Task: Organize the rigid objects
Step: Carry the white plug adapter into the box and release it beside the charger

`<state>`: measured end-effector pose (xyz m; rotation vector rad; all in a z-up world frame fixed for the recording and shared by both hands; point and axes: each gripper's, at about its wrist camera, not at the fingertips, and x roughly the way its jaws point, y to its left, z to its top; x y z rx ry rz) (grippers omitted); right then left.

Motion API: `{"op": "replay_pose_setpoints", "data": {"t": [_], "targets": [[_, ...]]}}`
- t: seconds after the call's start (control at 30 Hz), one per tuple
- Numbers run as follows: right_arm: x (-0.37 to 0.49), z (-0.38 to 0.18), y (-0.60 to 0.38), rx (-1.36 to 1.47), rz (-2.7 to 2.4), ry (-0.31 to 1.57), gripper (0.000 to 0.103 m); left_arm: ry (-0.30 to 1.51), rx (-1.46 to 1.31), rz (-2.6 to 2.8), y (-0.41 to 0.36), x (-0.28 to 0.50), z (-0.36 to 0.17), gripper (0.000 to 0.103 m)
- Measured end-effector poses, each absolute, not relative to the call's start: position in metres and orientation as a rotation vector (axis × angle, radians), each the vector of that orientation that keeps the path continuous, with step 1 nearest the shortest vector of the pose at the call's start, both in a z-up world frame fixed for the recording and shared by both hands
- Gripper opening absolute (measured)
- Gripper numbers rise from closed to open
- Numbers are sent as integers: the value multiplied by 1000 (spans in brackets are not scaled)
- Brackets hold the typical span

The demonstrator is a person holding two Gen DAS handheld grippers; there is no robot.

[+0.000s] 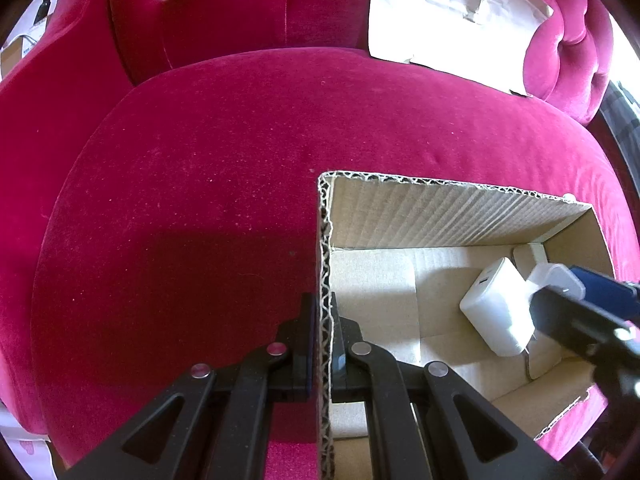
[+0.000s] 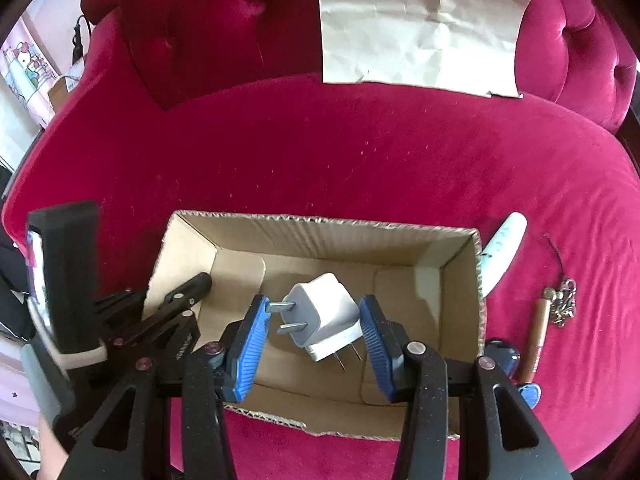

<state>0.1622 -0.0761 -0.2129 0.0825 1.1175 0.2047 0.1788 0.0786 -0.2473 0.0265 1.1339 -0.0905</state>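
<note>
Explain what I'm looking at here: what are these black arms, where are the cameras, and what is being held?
There is no robot. A person holds hand-operated tongs in each hand, and a wide-angle camera on each looks along its fingers. The left-hand view shows the left tongs shut on the side wall of a cardboard box, which rests on a pink velvet cushion. The right-hand view shows the right tongs over the box, apparently gripping a white charger between blue pads. Another charger lies on the box floor. Beside the box lie a white tube and a brown keychain.
</note>
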Motion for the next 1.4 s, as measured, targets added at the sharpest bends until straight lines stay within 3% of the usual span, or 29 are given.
{"op": "replay_pose_setpoints", "data": {"t": [0.53,0.63,0.7,0.9,1.4], "targets": [[171,-216,-71,112,220,1094,52,1133,34,-92,76,178,-247,4],[171,-213,-71,95,217,1082,69,1134,36,-92,75,178,-248,4],[169,-210,-72,82,203,1069,85,1133,37,-91,76,178,-248,4],[168,-206,-75,43,175,1043,102,1133,40,-89,74,178,-248,4],[161,-191,-96,27,149,991,103,1130,54,-81,69,178,-248,3]]}}
